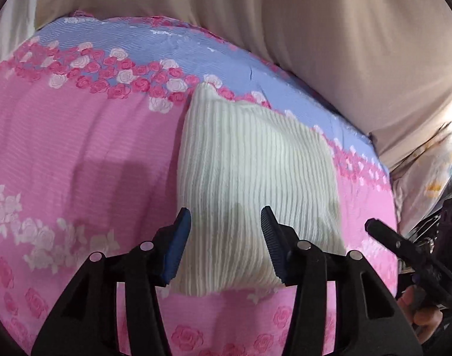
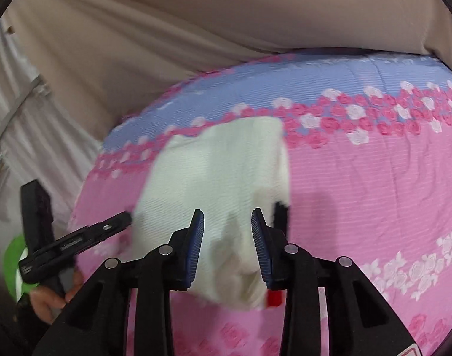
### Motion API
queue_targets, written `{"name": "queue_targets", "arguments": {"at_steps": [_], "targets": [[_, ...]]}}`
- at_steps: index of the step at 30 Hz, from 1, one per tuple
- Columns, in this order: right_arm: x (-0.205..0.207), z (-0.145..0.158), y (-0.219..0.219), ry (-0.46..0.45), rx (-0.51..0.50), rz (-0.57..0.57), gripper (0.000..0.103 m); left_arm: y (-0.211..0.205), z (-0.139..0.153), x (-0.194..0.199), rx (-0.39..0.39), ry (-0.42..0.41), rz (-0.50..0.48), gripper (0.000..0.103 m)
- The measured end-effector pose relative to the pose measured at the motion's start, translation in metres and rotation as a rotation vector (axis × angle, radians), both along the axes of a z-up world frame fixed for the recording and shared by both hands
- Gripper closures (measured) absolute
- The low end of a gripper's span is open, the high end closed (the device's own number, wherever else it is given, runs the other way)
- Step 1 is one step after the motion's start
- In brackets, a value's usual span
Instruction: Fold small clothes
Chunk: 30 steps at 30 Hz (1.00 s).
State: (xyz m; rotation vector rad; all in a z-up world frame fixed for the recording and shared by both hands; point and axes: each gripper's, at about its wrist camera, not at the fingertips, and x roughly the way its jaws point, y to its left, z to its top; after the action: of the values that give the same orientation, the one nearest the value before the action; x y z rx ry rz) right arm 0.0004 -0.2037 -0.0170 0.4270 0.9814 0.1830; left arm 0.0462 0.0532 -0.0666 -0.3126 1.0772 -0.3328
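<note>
Blue-padded left gripper (image 1: 226,222) hangs wide open over the near edge of the white ribbed knit (image 1: 255,172), folded flat on the pink floral sheet (image 1: 77,148). Right gripper (image 2: 227,228), jaws apart, holds nothing; the blurred knit looks soft, light, limp, best pinched at corners.

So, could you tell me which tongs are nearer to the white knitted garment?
Both look about equally near, open over its near edge. The left tongs straddle the white knitted garment; the right tongs hover above its near corner.
</note>
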Motion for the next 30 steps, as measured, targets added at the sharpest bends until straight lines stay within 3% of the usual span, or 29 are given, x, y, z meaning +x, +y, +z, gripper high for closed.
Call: {"name": "queue_targets", "arguments": {"at_steps": [3, 4, 6, 7, 9, 12, 15, 18, 20, 22, 24, 28, 30], "targets": [[-0.010, -0.025, 0.025, 0.055, 0.015, 0.083, 0.077, -0.016, -0.023, -0.001, 0.083, 0.040, -0.029, 0.056], [-0.011, -0.040, 0.030, 0.081, -0.022, 0.097, 0.090, -0.017, -0.030, -0.001, 0.103, 0.053, -0.029, 0.056], [-0.008, -0.070, 0.027, 0.151, -0.099, 0.087, 0.103, -0.020, -0.048, -0.001, 0.169, 0.091, -0.027, 0.054], [-0.009, -0.079, 0.017, 0.169, -0.098, 0.059, 0.103, -0.015, -0.054, 0.001, 0.163, 0.106, -0.019, 0.053], [-0.014, -0.090, -0.009, 0.184, 0.013, -0.001, 0.103, -0.009, -0.059, 0.000, 0.135, 0.125, 0.001, 0.053], [-0.021, -0.076, -0.017, 0.183, 0.076, -0.044, 0.103, -0.005, -0.042, -0.007, 0.132, 0.101, 0.014, 0.054], [-0.029, -0.048, -0.002, 0.116, 0.028, -0.012, 0.103, -0.009, -0.037, -0.014, 0.196, 0.061, -0.010, 0.054], [-0.022, -0.076, 0.014, 0.183, -0.119, 0.033, 0.103, -0.006, -0.055, -0.010, 0.211, 0.099, 0.000, 0.053], [-0.022, -0.088, 0.015, 0.208, -0.128, 0.035, 0.103, -0.003, -0.045, -0.018, 0.206, 0.085, 0.009, 0.054], [-0.028, -0.069, 0.014, 0.186, -0.121, 0.005, 0.103, -0.004, -0.026, -0.031, 0.230, 0.022, 0.012, 0.054], [-0.041, -0.045, 0.018, 0.141, -0.148, -0.016, 0.099, -0.012, -0.011, -0.040, 0.274, -0.033, 0.017, 0.046], [-0.063, -0.015, 0.029, 0.065, -0.303, -0.060, 0.087, -0.025, 0.010, -0.058, 0.387, -0.125, 0.043, 0.019], [-0.071, -0.010, 0.028, 0.053, -0.334, -0.092, 0.077, -0.031, 0.014, -0.063, 0.421, -0.149, 0.061, 0.015]]}}
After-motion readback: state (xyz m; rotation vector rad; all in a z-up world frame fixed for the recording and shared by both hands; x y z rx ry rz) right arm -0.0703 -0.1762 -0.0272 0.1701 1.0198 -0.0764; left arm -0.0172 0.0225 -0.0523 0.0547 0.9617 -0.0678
